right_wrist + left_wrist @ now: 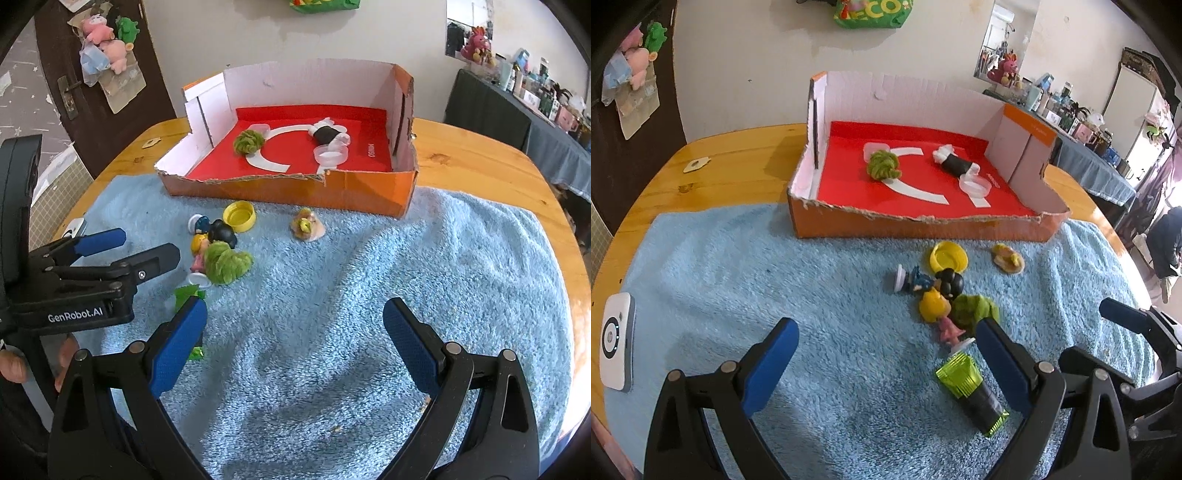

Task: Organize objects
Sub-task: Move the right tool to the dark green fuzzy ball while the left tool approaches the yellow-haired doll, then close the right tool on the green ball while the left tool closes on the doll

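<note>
An orange cardboard box [923, 227] [295, 192] with a red floor stands at the back of a blue towel [738, 277] [369, 295]. Inside lie a green yarn ball [882, 165] [249, 142], a black-and-white tube [955, 162] [327, 134] and a clear cap [977, 184] [330, 153]. On the towel lie a yellow cap [948, 256] [240, 216], a small shell-like toy [1008, 258] [307, 229], two figurines [936, 295] [210, 236], a green leafy piece [975, 312] [227, 267] and a green-capped black tube [975, 395]. My left gripper [886, 354] [147, 245] is open and empty above the towel, the tube by its right finger. My right gripper [295, 339] is open and empty.
A white device [617, 347] lies at the towel's left edge. A small wooden tag [696, 164] sits on the round wooden table [738, 147] [480, 166]. A cluttered counter [1089, 147] stands far right. A door with plush toys [107, 44] is behind.
</note>
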`<state>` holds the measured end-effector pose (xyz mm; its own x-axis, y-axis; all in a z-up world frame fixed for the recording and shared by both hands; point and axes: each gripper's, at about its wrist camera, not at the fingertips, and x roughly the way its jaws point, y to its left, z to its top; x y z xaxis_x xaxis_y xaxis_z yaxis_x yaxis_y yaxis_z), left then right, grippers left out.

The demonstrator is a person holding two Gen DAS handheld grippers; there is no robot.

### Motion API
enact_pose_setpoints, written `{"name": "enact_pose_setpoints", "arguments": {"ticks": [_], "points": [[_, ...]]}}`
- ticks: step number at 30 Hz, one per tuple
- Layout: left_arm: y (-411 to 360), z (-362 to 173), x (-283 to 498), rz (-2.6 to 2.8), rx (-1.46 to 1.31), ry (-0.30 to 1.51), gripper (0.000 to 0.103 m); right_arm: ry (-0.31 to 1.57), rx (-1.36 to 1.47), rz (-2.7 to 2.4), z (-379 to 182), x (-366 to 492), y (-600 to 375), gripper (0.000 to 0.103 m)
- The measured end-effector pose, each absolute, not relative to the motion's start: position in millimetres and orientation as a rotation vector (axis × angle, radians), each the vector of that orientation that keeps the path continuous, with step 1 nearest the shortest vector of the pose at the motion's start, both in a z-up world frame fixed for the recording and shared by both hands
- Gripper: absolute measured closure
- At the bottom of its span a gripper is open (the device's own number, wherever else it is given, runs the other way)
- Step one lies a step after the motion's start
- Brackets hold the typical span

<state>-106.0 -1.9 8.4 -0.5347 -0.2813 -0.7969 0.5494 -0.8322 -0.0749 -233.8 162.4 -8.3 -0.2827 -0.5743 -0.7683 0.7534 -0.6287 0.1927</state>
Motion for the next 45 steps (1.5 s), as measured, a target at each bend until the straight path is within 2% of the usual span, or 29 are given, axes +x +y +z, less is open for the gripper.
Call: {"name": "enact_pose_setpoints", "arguments": {"ticks": [19,28,34,38,42,45], "points": [[-11.7,-16.1,-112.6,-2.274,1.187,0.398,0.004,0.249,1.110,-2.002,-16.0,-246.9,163.2,0.006],[-34.6,-12.6,-97.8,-2.262,1.161,0.430,0.004,0.322,1.068,-1.979,-17.7,-245.0,130.4,0.006],[-35.0,-12.0,-96.8,-2.301,1.172,0.426,0.010,0.364,1.058,-1.941,-25.5,-240.3,108.8,0.006],[-33.2,-9.9,-100.1,-2.326,1.180,0.414,0.018,0.369,1.057,-1.913,-29.1,-238.1,101.0,0.006],[-33.0,-10.3,-106.4,-2.339,1.196,0.388,0.026,0.365,1.053,-1.887,-31.7,-239.2,95.1,0.016],[-30.2,-10.7,-112.4,-2.365,1.206,0.368,0.029,0.353,1.080,-1.863,-37.7,-244.2,93.7,0.038]]}}
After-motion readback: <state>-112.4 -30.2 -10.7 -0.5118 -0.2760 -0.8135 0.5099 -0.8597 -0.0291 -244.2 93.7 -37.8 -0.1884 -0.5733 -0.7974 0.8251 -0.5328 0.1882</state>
